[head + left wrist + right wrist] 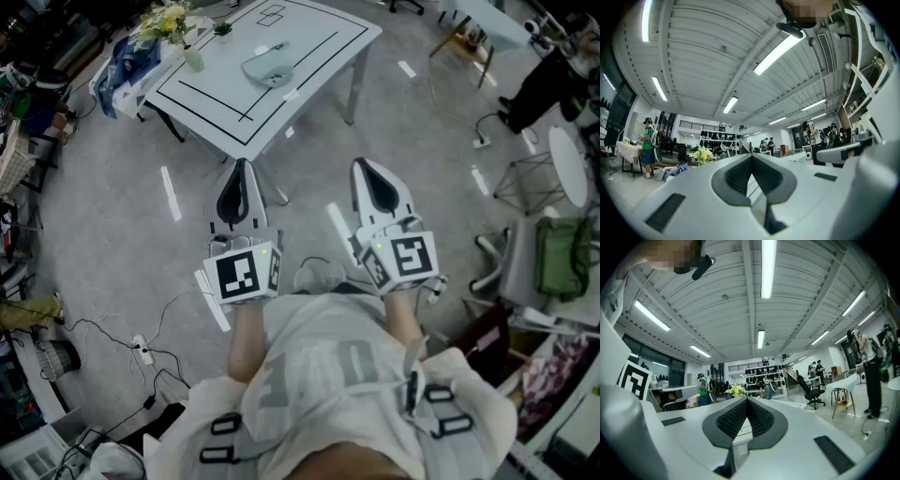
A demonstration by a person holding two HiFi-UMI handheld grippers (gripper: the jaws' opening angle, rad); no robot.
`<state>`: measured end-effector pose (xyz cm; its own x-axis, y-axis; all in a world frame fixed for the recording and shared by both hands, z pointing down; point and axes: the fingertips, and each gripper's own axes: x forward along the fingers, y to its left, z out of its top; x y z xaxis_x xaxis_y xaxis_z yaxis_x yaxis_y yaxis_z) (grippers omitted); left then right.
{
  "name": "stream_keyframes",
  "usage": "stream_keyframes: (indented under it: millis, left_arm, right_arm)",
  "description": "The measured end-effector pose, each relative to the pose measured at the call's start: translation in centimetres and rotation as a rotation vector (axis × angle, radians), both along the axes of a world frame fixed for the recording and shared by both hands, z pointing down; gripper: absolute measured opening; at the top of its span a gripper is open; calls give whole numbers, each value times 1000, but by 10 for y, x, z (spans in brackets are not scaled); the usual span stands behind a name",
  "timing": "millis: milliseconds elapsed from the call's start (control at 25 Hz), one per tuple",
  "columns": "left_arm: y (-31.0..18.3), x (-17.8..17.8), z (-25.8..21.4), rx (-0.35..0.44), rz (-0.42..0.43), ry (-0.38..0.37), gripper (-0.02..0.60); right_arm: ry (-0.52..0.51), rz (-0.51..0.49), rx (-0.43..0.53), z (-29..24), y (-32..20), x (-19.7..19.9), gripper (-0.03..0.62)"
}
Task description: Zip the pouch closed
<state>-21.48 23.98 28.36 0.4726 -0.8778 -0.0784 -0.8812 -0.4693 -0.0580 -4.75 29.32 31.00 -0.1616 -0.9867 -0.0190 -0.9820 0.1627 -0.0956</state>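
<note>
A pale grey-green pouch (267, 66) lies on the white table (309, 70) some way ahead of me in the head view. My left gripper (241, 167) and right gripper (364, 167) are held side by side at waist height, level, well short of the table, over the floor. Both are shut with nothing between their jaws. In the left gripper view the left gripper (751, 157) has its pads meeting at the tips, and a strip of the table shows through the gap lower down. The right gripper (746, 400) looks the same in the right gripper view. The pouch is hidden in both gripper views.
A vase of yellow flowers (178, 28) stands at the table's left corner, with a blue bag (122, 66) beside it. Cables (141, 352) run over the grey floor. A green bag (562, 258) sits on a chair at the right. Other people (648, 147) stand far off.
</note>
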Motion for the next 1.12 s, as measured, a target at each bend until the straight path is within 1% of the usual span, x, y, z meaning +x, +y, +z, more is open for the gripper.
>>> stream_keyframes:
  millis: [200, 360, 560, 760, 920, 1120]
  left_arm:
    - [1, 2, 4, -13, -7, -12, 7]
    - [-3, 10, 5, -16, -5, -11, 8]
    - [-10, 25, 11, -27, -2, -16, 7]
    - [-8, 44, 15, -17, -7, -5, 7]
    - [-11, 52, 17, -6, -13, 9, 8]
    - [-32, 67, 8, 27, 0, 22, 7]
  right_arm:
    - [0, -12, -11, 5, 1, 1, 6]
    - [-5, -22, -15, 5, -2, 8, 6]
    - [-56, -25, -11, 8, -9, 23, 6]
    - [-86, -37, -21, 21, -12, 43, 6]
    - [-88, -65, -38, 28, -17, 48, 6]
    - [-74, -75, -6, 18, -34, 58, 6]
